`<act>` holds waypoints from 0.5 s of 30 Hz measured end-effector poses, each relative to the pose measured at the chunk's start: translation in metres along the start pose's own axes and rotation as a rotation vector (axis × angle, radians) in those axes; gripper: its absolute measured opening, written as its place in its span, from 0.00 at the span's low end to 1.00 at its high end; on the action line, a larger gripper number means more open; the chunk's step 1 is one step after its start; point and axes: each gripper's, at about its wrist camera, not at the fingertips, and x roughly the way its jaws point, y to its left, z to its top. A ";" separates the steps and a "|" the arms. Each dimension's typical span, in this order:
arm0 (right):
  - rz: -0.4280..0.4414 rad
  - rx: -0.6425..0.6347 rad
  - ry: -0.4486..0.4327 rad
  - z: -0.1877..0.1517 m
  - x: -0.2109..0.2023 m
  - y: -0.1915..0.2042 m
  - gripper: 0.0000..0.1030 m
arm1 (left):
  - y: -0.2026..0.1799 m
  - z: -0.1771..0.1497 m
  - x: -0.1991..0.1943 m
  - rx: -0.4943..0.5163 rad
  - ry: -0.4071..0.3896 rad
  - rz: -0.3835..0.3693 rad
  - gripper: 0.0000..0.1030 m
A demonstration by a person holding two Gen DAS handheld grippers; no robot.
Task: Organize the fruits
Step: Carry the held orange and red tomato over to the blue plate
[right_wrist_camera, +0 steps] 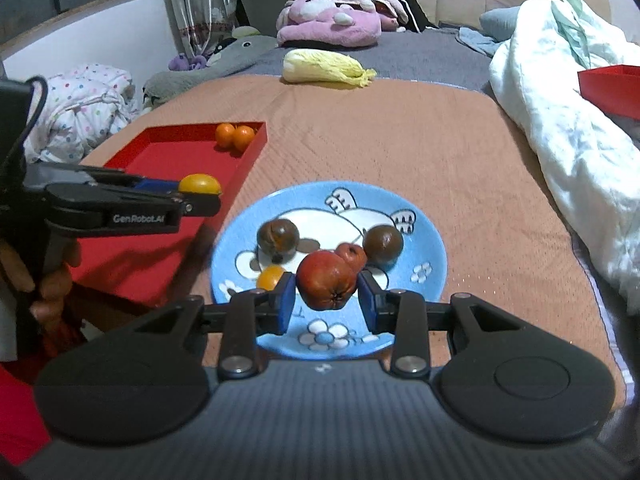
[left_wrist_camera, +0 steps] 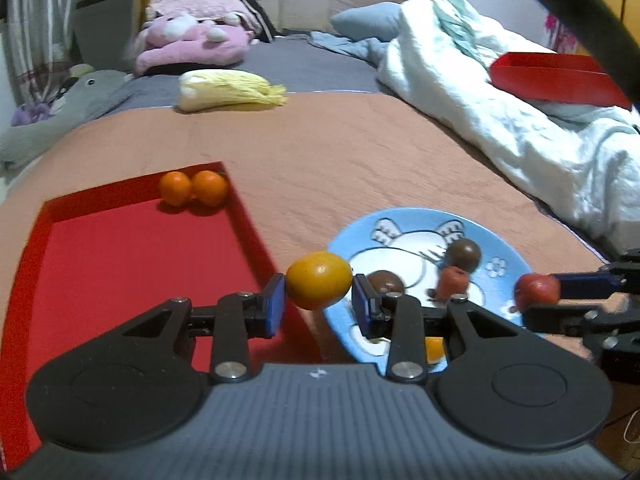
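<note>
My left gripper [left_wrist_camera: 319,300] is shut on a yellow-orange citrus fruit [left_wrist_camera: 319,280], held above the right edge of the red tray [left_wrist_camera: 120,264]. Two small oranges [left_wrist_camera: 193,188] lie in the tray's far corner. My right gripper [right_wrist_camera: 327,296] is shut on a wrinkled red fruit [right_wrist_camera: 326,280] above the blue plate [right_wrist_camera: 420,240]. On the plate lie two brown round fruits [right_wrist_camera: 278,236] [right_wrist_camera: 383,243], a small red fruit [right_wrist_camera: 352,255] and a small orange [right_wrist_camera: 271,277]. In the right wrist view the left gripper [right_wrist_camera: 200,196] shows at the left, over the tray [right_wrist_camera: 172,160].
All of this rests on a peach cover [left_wrist_camera: 340,152] on a bed. A white duvet [left_wrist_camera: 520,132] and a second red tray [left_wrist_camera: 560,80] lie at the right. A cabbage [left_wrist_camera: 228,90] and plush toys [left_wrist_camera: 188,44] sit further back. A person's hand [right_wrist_camera: 48,276] holds the left gripper.
</note>
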 end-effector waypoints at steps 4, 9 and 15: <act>0.006 0.001 0.012 -0.010 0.005 -0.003 0.36 | -0.010 0.003 0.008 0.008 0.005 -0.029 0.40; 0.017 -0.006 0.026 -0.017 0.014 -0.001 0.36 | -0.017 0.012 0.021 0.002 0.013 -0.047 0.40; 0.031 0.009 0.034 -0.018 0.023 -0.005 0.36 | -0.030 0.025 0.039 0.000 0.017 -0.076 0.40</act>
